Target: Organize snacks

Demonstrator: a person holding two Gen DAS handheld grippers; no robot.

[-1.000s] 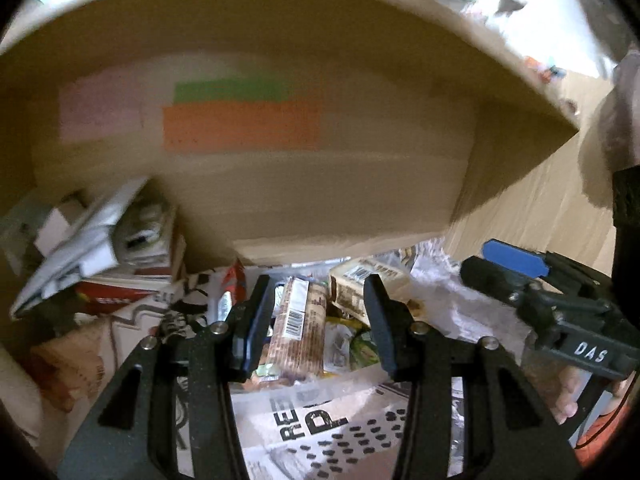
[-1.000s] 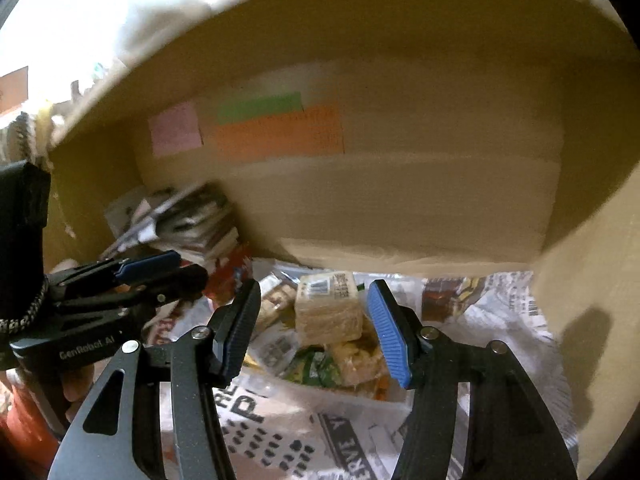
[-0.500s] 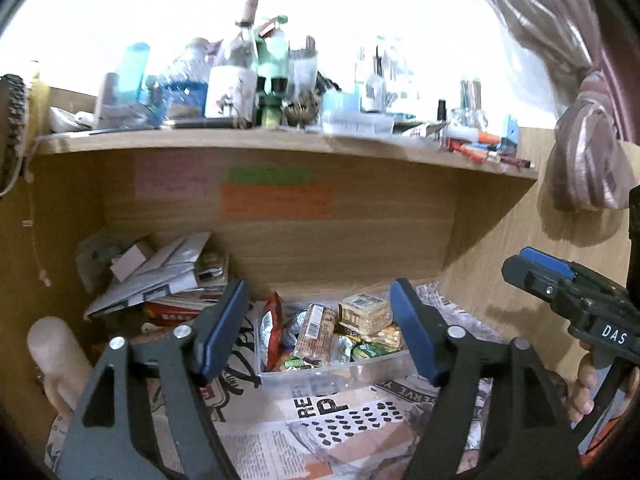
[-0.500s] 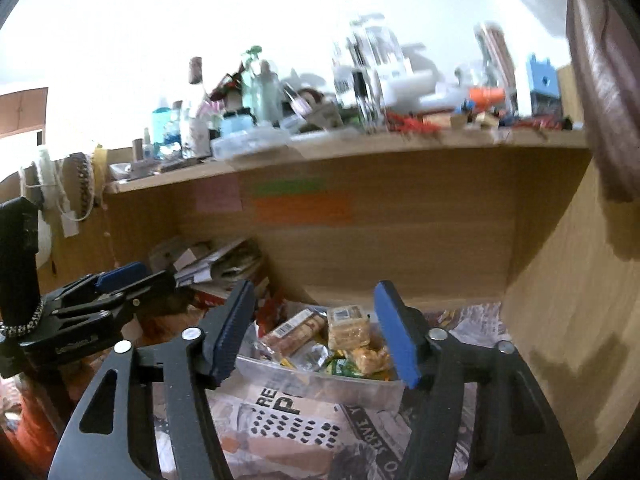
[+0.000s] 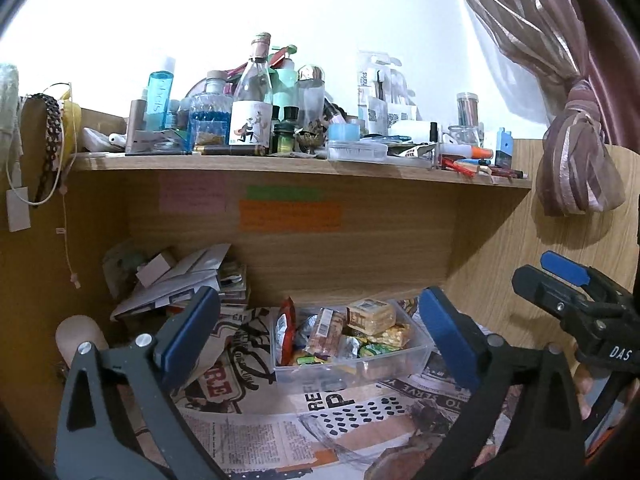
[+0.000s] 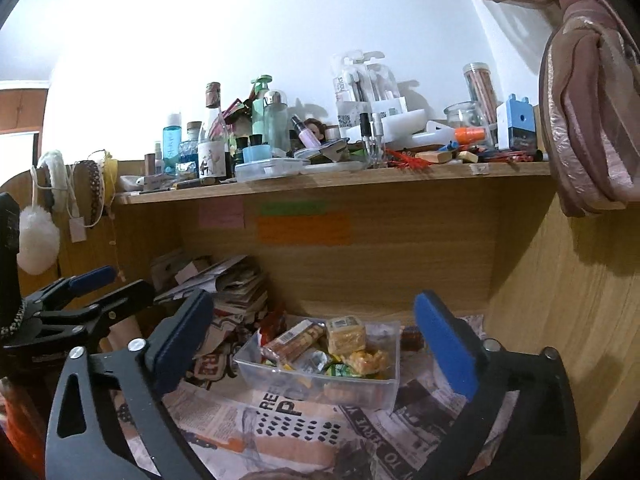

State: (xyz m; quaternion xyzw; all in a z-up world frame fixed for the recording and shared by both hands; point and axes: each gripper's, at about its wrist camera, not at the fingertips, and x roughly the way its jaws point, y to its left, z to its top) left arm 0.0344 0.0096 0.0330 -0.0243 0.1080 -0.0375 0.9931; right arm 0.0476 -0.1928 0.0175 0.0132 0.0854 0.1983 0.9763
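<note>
Left wrist view: your left gripper [image 5: 320, 328] is spread wide and empty, the clear snack tub [image 5: 420, 354] framed between its fingers, beyond their tips. Your right gripper [image 6: 316, 330], likewise parted and empty, frames the tub too, probably since the snacks look gathered.

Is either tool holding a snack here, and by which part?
Nothing is held: left tool and right tool both gape open, apart from the snack tub.

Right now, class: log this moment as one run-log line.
left hand-held gripper: open, empty | right hand-held gripper: open, empty | snacks: in tub on newspaper
</note>
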